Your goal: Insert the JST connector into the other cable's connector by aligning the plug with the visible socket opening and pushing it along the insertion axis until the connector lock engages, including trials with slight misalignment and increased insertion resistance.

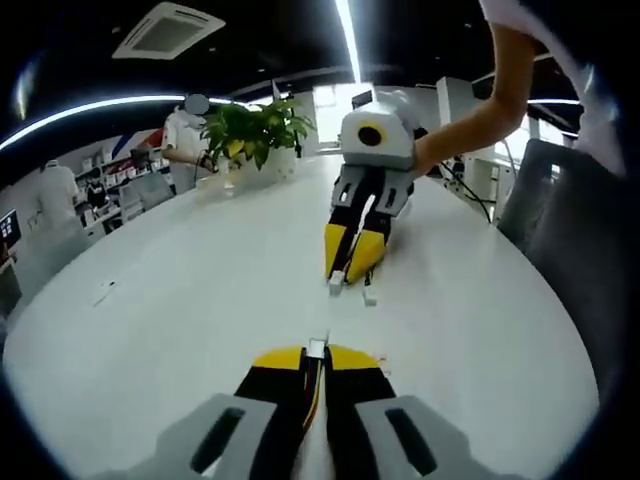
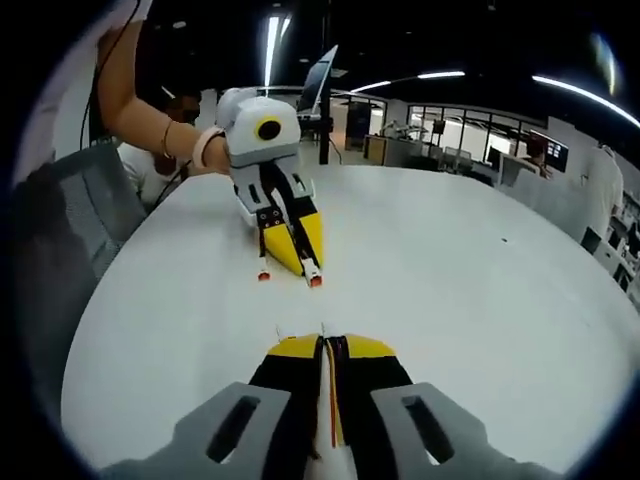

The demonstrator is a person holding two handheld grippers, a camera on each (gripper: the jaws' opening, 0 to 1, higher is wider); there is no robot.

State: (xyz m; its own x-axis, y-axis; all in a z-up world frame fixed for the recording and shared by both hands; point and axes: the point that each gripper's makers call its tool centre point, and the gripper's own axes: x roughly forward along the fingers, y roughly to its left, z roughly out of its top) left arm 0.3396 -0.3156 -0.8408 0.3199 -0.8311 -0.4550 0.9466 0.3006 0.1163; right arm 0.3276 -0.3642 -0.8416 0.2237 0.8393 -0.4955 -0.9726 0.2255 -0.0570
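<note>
Facing each other over the white table (image 1: 150, 330), left gripper (image 1: 317, 352) and right gripper (image 2: 322, 345) each had jaws clamped on a cable connector; connectors well apart, alignment and insertion pending.

Left gripper (image 1: 316, 352) jaws pinch a white connector (image 1: 317, 347); right gripper (image 1: 352, 262) faces it across the table (image 1: 180, 320).

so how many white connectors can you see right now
2: one white connector pinched in the left tongs, another white connector at the right tongs tip resting on the white table.
</note>
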